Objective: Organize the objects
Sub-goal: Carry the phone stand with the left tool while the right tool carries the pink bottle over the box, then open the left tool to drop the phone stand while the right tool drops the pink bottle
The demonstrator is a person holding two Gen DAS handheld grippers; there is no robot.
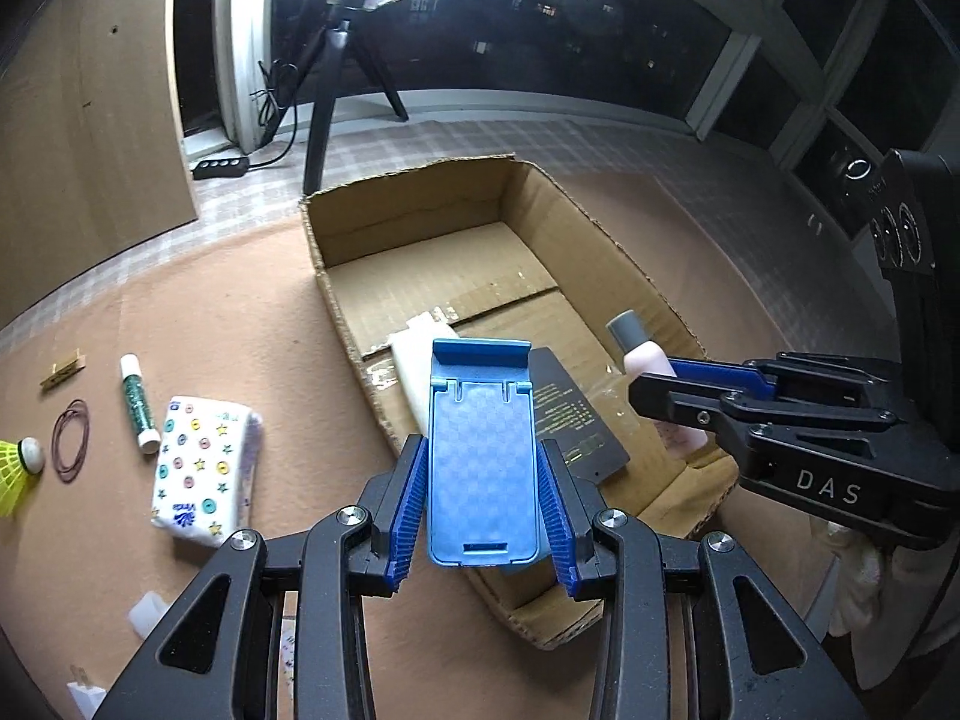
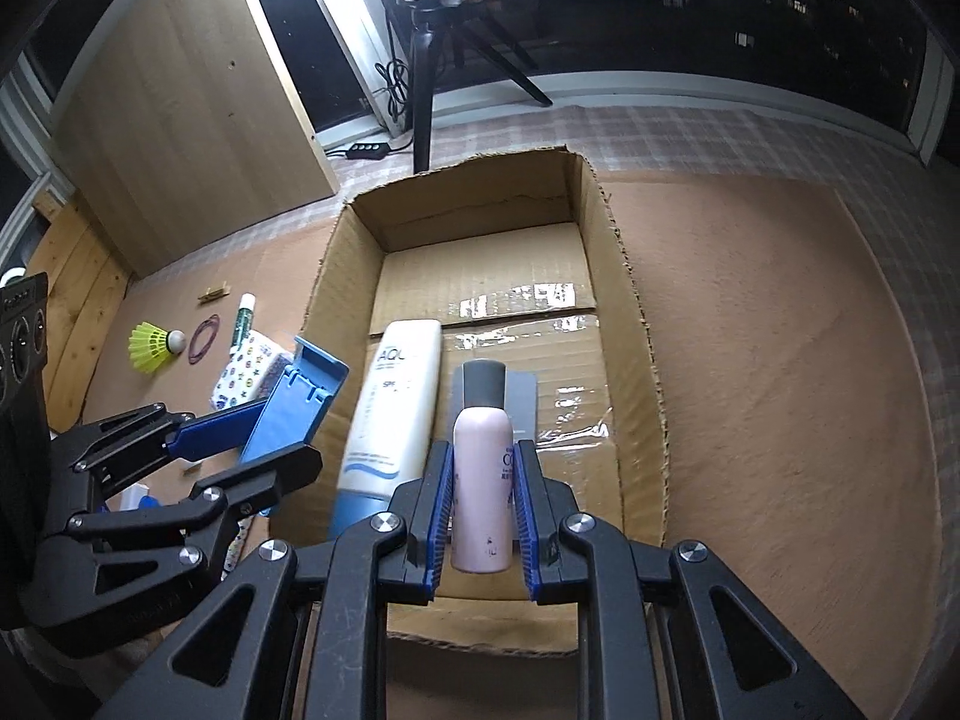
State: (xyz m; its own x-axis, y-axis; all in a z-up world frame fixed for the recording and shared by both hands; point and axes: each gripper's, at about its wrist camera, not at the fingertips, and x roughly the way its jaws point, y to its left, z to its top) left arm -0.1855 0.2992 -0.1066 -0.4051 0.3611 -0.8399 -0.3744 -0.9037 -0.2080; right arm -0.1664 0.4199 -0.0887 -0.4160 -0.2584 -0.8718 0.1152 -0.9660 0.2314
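My left gripper (image 1: 483, 468) is shut on a blue plastic phone stand (image 1: 482, 456), held above the near left edge of an open cardboard box (image 1: 420, 210). My right gripper (image 2: 483, 468) is shut on a pink bottle with a grey cap (image 2: 483, 480), held over the near end of the box (image 2: 636, 312). A white sunscreen tube (image 2: 393, 414) and a dark flat card (image 1: 570, 414) lie inside the box. The right gripper also shows in the left wrist view (image 1: 678, 387), and the left gripper with the stand (image 2: 294, 408) in the right wrist view.
On the brown mat left of the box lie a tissue pack (image 1: 201, 468), a green glitter glue stick (image 1: 138, 402), rubber bands (image 1: 71, 441), a yellow shuttlecock (image 1: 18, 471) and a wooden clothespin (image 1: 60, 369). A tripod (image 1: 327, 96) and a power strip (image 1: 219, 167) stand behind the box.
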